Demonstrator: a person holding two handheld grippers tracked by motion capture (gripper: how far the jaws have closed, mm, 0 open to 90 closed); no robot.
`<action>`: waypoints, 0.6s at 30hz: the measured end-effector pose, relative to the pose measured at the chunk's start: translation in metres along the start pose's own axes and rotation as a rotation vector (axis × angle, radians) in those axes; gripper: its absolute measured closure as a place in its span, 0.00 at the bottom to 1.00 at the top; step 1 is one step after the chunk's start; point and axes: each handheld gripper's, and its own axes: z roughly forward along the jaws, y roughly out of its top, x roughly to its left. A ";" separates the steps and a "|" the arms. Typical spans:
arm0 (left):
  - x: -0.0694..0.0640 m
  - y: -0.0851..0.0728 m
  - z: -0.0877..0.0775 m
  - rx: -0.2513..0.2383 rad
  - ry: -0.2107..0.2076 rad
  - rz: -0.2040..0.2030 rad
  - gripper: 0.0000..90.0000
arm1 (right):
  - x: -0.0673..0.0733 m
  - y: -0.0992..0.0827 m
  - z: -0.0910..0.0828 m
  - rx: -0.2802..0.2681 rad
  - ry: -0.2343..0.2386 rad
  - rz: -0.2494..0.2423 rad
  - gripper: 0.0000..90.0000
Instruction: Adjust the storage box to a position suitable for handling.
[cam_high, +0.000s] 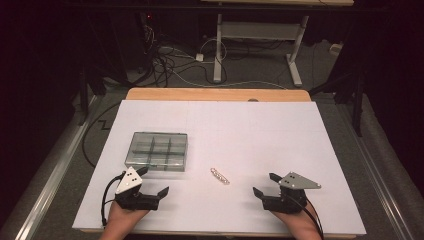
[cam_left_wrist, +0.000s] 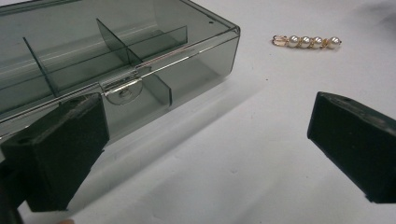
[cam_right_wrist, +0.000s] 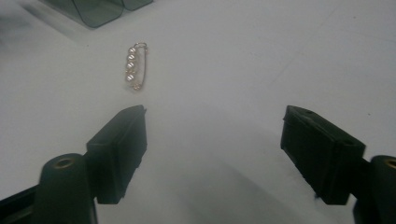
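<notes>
Risk of slip: pin (cam_high: 220, 175) small, thin, flat on white sheet (cam_high: 260, 130), between both grippers and just right of closed box (cam_high: 158, 151), touching neither. Left gripper (cam_high: 154, 183) and right gripper (cam_high: 265, 184) both spread wide, nothing held, resting near front edge of sheet, well apart. Likely faults, judged from layout: jaws closing on beads skate pin across sheet; box clasp (cam_left_wrist: 122, 91) small and low, so poor purchase may shove box instead of opening lid.
</notes>
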 end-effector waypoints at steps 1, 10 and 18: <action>0.000 0.000 0.000 -0.001 0.000 -0.002 0.00 | 0.002 0.001 0.002 0.000 0.008 0.001 0.31; -0.001 0.000 0.000 -0.003 0.004 0.003 0.00 | 0.016 0.015 0.021 0.006 0.089 -0.029 0.63; -0.001 0.000 0.000 -0.002 0.002 0.009 0.00 | 0.032 0.029 0.043 0.021 0.114 -0.054 0.72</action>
